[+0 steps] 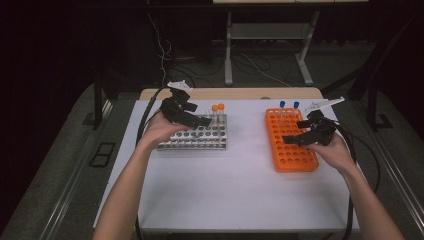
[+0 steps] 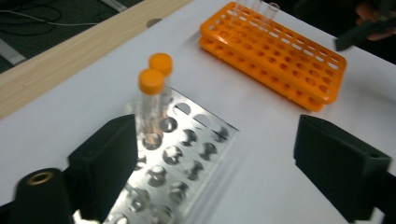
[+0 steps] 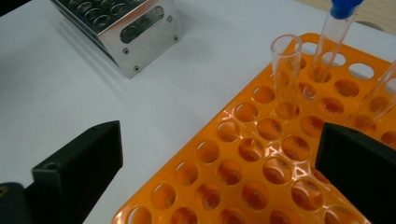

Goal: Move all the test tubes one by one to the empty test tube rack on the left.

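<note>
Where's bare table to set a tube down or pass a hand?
Bare white strip between the metal rack and the orange rack; wider bare table in front of both, between the forearms. Crowded: over each rack, with the left gripper and right gripper there.

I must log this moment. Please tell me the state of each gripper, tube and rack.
Left gripper: open, empty.
Right gripper: open, empty.
Orange-capped tubes: two, capped, upright in the metal rack.
Uncapped tube: open, upright in the orange rack.
Blue-capped tube: capped, upright in the same rack.
</note>
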Available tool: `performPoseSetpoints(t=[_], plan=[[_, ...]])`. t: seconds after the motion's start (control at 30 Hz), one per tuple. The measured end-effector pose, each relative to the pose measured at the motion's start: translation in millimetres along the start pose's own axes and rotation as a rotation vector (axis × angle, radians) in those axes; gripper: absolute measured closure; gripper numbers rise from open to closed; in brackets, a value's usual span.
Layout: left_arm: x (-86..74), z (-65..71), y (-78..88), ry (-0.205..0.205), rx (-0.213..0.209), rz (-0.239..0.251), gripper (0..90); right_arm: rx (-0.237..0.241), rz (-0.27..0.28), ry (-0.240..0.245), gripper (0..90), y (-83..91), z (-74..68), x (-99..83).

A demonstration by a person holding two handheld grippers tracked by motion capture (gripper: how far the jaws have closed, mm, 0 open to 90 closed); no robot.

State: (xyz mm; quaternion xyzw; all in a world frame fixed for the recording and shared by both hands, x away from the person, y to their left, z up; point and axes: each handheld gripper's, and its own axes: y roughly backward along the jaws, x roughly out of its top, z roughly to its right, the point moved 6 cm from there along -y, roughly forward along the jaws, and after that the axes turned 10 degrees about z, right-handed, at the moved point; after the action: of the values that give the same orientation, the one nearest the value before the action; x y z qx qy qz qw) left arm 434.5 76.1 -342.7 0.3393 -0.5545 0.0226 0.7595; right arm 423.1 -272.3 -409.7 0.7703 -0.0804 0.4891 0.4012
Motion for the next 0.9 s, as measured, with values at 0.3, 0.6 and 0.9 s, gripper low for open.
performPoseSetpoints(t=[0.3,0.6,0.9], plan=[[-8.6,25.8,11.1,-0.033,0.003,-0.004,0.0,-0.058,0.005,-0.008,14.5,-11.9,20.8,5.0],[-15.0,41.5,19.5,-0.060,-0.006,0.022,0.0,-0.093,0.009,-0.007,24.3,-24.3,35.7,0.1],[-21.6,42.1,18.2,-0.050,-0.011,0.037,0.0,-0.092,0.018,0.038,47.6,-39.7,35.2,-1.2]])
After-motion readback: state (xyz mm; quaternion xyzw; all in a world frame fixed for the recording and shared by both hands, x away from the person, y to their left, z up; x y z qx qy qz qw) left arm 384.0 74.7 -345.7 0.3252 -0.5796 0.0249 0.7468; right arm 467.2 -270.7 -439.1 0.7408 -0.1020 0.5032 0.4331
